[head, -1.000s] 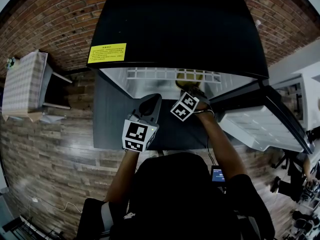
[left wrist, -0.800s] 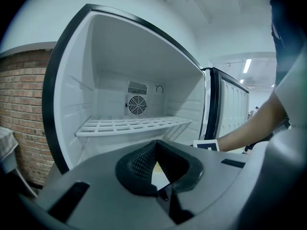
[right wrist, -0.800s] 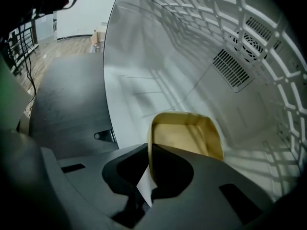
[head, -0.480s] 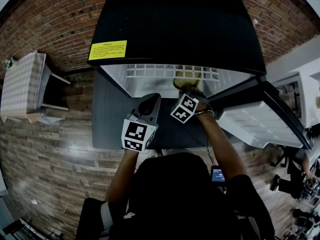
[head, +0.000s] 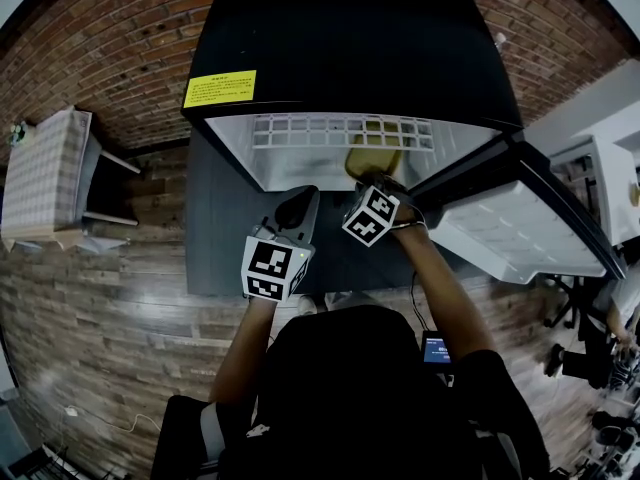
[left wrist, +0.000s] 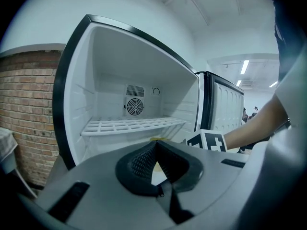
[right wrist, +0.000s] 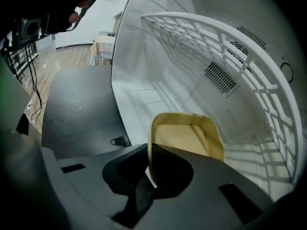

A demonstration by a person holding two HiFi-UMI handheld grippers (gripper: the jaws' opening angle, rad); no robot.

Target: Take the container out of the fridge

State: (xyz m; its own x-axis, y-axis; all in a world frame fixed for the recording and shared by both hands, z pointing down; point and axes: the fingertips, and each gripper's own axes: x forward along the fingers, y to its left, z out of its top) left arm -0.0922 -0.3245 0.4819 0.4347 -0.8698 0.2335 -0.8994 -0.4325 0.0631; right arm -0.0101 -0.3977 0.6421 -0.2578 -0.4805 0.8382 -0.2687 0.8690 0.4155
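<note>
"Where was the container [head: 372, 158]?"

"It was inside the fridge [head: 360, 38]. It sat under the white shelf [head: 340, 131], close to the front and a bit to the right. The fridge door [head: 520, 238] stood wide open on the right."

"Who had it?"

"The right gripper [right wrist: 149, 169] did. Its two jaws were pinched tight on the near wall of the container. One jaw was inside and one was outside. The container was a yellow-brown color."

"Was it sitting on the fridge floor or up in the air?"

"I could not tell."

"What about the left gripper [left wrist: 154, 150]?"

"It was out in front of the fridge, just beside the right one. It pointed into the open fridge. Its jaws were pressed together at the tips with nothing between them."

"What else did you see?"

"A round fan [left wrist: 135, 106] was on the back wall inside. A yellow sticker [head: 219, 89] was on the black top. A brick wall [head: 90, 38] was behind the fridge, and a wood floor [head: 110, 308] was below."
</note>
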